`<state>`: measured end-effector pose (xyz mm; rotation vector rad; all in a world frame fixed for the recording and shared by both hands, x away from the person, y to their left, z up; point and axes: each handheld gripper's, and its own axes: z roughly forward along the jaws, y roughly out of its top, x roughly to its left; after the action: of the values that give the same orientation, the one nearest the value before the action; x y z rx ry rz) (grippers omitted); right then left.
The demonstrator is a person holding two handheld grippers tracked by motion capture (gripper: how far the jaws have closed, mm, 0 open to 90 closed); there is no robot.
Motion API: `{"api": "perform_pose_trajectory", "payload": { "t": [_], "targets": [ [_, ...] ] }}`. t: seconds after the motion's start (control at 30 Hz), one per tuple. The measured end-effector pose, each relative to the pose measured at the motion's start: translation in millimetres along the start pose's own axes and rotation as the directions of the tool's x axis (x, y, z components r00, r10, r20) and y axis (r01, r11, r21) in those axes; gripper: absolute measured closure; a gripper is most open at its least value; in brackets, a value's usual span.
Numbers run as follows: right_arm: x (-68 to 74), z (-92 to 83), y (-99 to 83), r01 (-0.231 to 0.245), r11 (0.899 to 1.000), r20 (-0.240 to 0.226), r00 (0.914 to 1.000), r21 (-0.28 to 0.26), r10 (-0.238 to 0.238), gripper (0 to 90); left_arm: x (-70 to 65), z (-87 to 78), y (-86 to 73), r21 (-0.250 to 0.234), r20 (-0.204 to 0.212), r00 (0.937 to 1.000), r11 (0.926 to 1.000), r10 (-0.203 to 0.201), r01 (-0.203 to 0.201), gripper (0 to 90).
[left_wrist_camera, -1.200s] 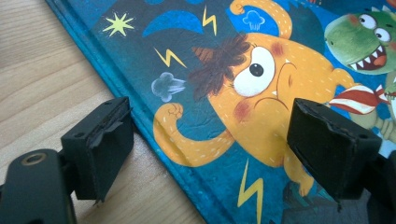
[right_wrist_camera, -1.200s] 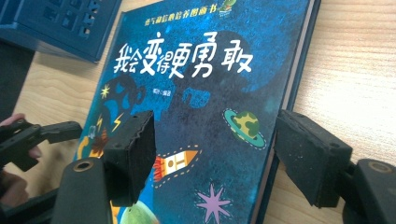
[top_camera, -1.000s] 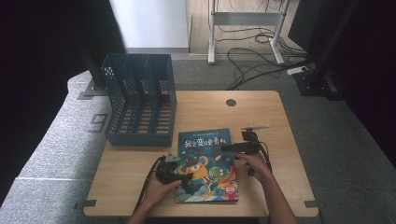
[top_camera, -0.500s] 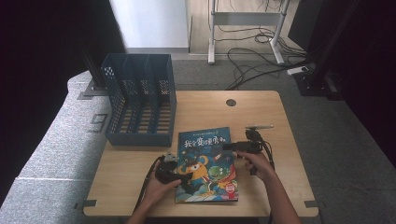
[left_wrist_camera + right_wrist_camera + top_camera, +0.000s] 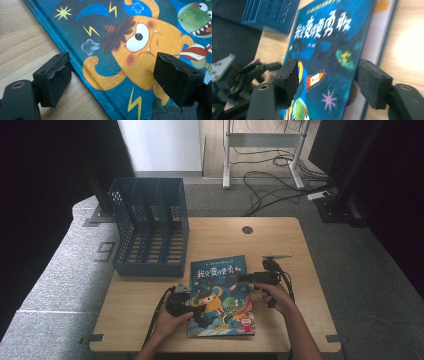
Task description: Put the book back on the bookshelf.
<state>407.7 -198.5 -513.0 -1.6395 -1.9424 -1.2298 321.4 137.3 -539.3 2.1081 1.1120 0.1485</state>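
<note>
High view: against the earlier frames little has shifted. The right gripper (image 5: 250,278) has edged slightly along the right edge of the picture book (image 5: 220,292), and the left gripper (image 5: 181,305) sits at the book's left edge much as before. The book lies flat on the counter (image 5: 280,240), lower centre of the frame, cover up. The blue file rack (image 5: 150,232) stands in the upper left of the counter, close to the book's top left corner but apart from it.

Left gripper view: fingers (image 5: 53,75) apart. One sits over bare wood at lower left, the other over the cover's orange monster at right, and the book's spine edge runs between them. Nothing is pinched.

Right gripper view: fingers (image 5: 373,83) apart, straddling the book's open edge. The cover looks lifted there, with pale pages showing at the right of the frame. I cannot tell whether either finger touches it. The other gripper shows at lower left.

Judgement: the step appears to be taking hold of the book, probably to lift it. To do it well, slide one finger fully under the cover edge before closing, grip deep rather than at the lip, and keep the left side pinning the spine so the book does not skate.
</note>
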Motion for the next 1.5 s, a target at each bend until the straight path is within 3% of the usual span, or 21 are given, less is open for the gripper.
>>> {"api": "perform_pose_trajectory", "payload": {
  "t": [0.13,0.17,0.2,0.23,0.27,0.37,0.6,0.73,1.07,1.27,1.5],
  "targets": [
    [6.7,4.8,-1.6,0.041,0.999,0.052,0.9978,0.001,-0.041,34.5,0.5,-0.1,-0.1,0.001,0.002,1.0,1.0,0.001,-0.001,14.7],
    [11.6,8.1,-1.5,0.086,0.996,0.11,0.9901,0.014,-0.087,34.8,0.5,-0.1,-0.2,0.002,0.002,1.0,1.0,0.002,-0.002,14.8],
    [11.6,8.1,-1.5,0.086,0.996,0.11,0.9901,0.014,-0.087,34.8,0.4,-0.1,-0.2,0.001,0.002,1.0,1.0,0.002,-0.002,14.8],
    [14.9,10.7,-1.1,0.111,0.994,0.142,0.9836,0.014,-0.112,35.7,0.5,-0.2,-0.2,0.002,0.003,1.0,1.0,0.001,-0.001,14.8],
    [14.9,10.7,-1.1,0.111,0.994,0.142,0.9836,0.014,-0.112,35.7,0.6,-0.3,-0.2,0.002,0.003,1.0,1.0,0.001,-0.001,14.8],
    [17.5,14.9,0.2,0.145,0.989,0.186,0.9719,0.012,-0.145,37.3,0.6,-0.3,-0.3,0.003,0.003,1.0,1.0,0.004,-0.004,14.9],
    [15.7,16.4,1.0,0.145,0.989,0.194,0.9706,0.004,-0.143,41.1,0.9,-0.5,-0.3,0.005,0.004,1.0,1.0,0.005,-0.006,14.9],
    [17.0,13.3,0.8,0.15,0.988,0.207,0.968,-0.024,-0.142,50.9,1.4,-0.8,-0.2,0.003,0.01,1.0,1.0,-0.001,0.001,14.8],
    [17.0,8.1,1.7,0.157,0.986,0.194,0.9701,-0.048,-0.145,60.5,1.8,-2.0,-0.5,0.001,0.022,0.9997,0.9999,-0.013,0.013,14.9],
    [16.6,4.8,2.3,0.152,0.986,0.173,0.975,-0.061,-0.139,63.7,-12.3,-7.7,-4.5,0.01,0.003,0.9995,0.9994,0.033,-0.033,14.2],
    [15.9,2.1,2.8,0.142,0.988,0.155,0.9793,-0.065,-0.131,66.0,-20.1,-14.0,-14.8,0.015,0.019,0.9989,0.9989,0.043,-0.044,14.1]
  ]
}}
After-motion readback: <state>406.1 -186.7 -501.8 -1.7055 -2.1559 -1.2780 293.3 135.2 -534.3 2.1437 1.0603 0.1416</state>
